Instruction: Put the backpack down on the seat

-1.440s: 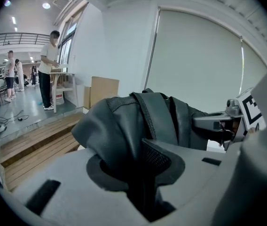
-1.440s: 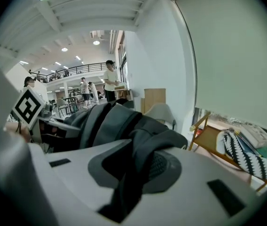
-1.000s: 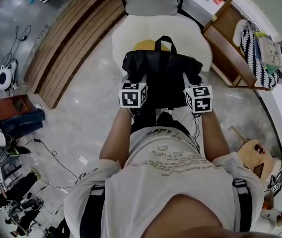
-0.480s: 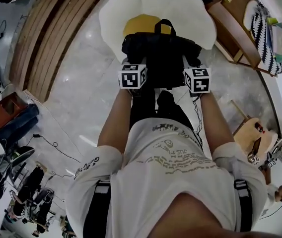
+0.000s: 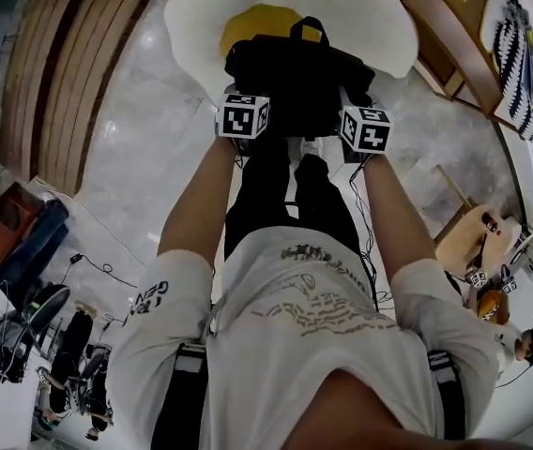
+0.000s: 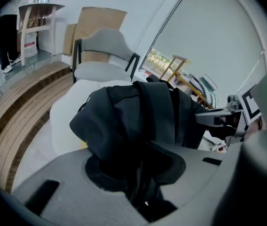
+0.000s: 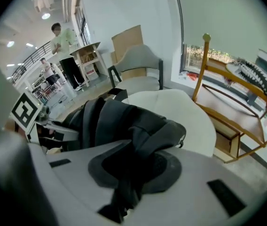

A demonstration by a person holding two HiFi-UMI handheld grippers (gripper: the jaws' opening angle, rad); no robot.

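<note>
Seat, white with a yellow centre, is straight ahead. The black backpack hangs over its front part; can't tell if it touches the cushion. Left gripper and right gripper are each nearly closed, pinching backpack fabric at the near edge, one per side. The left jaws have just opened slightly with fabric between them.

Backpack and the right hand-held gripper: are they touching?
Touching. The right gripper view shows the right hand-held gripper with its jaws pinched on a black fold of the backpack.
</note>
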